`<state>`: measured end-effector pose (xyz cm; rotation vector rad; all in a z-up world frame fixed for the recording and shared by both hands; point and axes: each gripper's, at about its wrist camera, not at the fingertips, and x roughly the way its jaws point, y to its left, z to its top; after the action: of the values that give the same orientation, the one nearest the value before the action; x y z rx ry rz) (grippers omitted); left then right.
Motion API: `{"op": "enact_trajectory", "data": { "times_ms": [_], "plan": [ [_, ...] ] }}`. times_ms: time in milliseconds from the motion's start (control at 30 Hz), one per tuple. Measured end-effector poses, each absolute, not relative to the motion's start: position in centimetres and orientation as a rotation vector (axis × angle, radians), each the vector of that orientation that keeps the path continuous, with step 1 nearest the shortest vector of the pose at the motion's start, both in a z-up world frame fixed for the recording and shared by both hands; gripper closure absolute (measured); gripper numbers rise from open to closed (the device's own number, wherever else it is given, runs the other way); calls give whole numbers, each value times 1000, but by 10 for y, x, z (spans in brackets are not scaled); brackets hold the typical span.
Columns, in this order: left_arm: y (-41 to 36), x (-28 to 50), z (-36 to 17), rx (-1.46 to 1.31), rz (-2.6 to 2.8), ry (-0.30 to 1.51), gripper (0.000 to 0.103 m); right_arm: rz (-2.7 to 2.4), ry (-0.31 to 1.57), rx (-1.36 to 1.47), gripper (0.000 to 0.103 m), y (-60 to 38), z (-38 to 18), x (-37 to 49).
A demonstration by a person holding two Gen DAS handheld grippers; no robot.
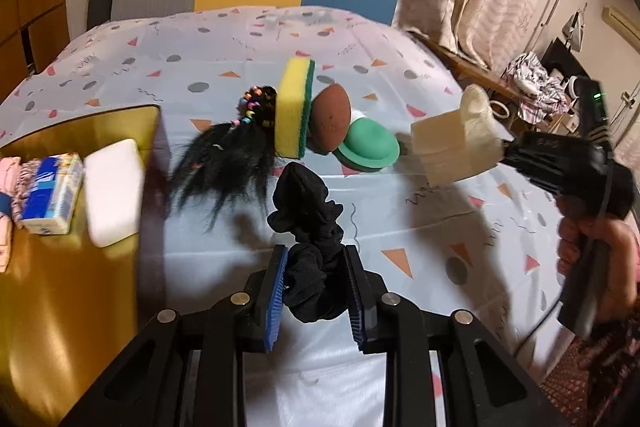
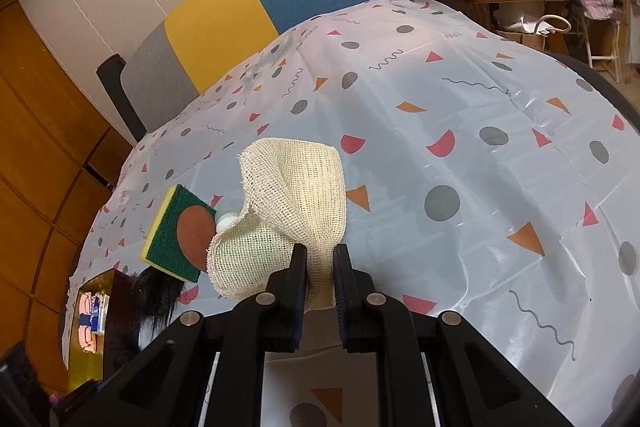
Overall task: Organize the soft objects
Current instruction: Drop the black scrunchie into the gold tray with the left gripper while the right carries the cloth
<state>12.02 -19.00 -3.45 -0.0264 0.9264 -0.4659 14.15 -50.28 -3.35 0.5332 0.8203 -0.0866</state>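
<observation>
Left gripper [image 1: 316, 287] clamped on a black scrunchie [image 1: 310, 247], blue pads pressing both sides of the fabric; bulk of it bunched between the fingers, a ruffled end reaching out past the tips toward the far side, lifted off the table [image 1: 400, 227] (shadow visible underneath on the patterned cloth). Right gripper [image 2: 320, 283] closed tight on a cream mesh cloth [image 2: 296, 195], pinched at a narrow waist between the jaws, the rest fanning up and to the left beyond the tips, partly covering a green round piece behind it. Same cloth seen at the right in the left wrist view, held above the table. Farther along the table, in a close row: black hairpiece with coloured beads [image 1: 228, 155], yellow and green sponge [image 1: 294, 111] on edge, brown oval puff [image 1: 330, 119] leaning against it, green round pad [image 1: 368, 147]. At the left, a golden tray [image 1: 48, 307] holding a white sponge block [image 1: 114, 191], a tissue packet [image 1: 54, 195] and pink fabric, just beside the hairpiece.
</observation>
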Motion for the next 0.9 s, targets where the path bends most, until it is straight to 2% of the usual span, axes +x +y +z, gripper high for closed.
{"op": "enact_trajectory", "data": {
  "times_ms": [500,900],
  "plan": [
    [-73,102,-7,-122,-338,888,76,-66,771,483,90,-487,-22,130],
    [19,114,-31,-96,-153,974,76,8,745,460,90,-453,-17,120]
  ]
}}
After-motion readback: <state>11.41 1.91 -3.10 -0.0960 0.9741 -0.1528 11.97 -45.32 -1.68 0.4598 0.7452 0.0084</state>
